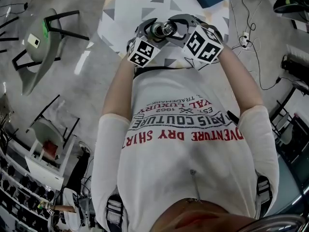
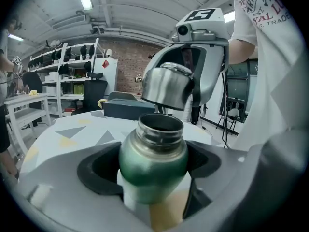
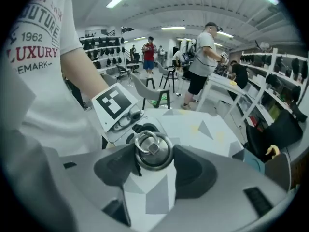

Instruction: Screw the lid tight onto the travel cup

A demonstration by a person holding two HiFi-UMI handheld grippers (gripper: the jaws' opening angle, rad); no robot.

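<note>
My left tool (image 2: 154, 172) was clamped on the green travel cup (image 2: 153, 149), held above the surface (image 2: 72, 129). My right tool (image 3: 152, 159) gripped the steel lid (image 2: 168, 87), tilted just over the open mouth without touching it. Lowered at that angle, the threads could have crossed and jammed.

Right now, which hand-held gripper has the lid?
The right hand-held gripper: its jaws clamp the shiny steel ringed lid. The left hand-held gripper grips the green metal travel cup, mouth open.
</note>
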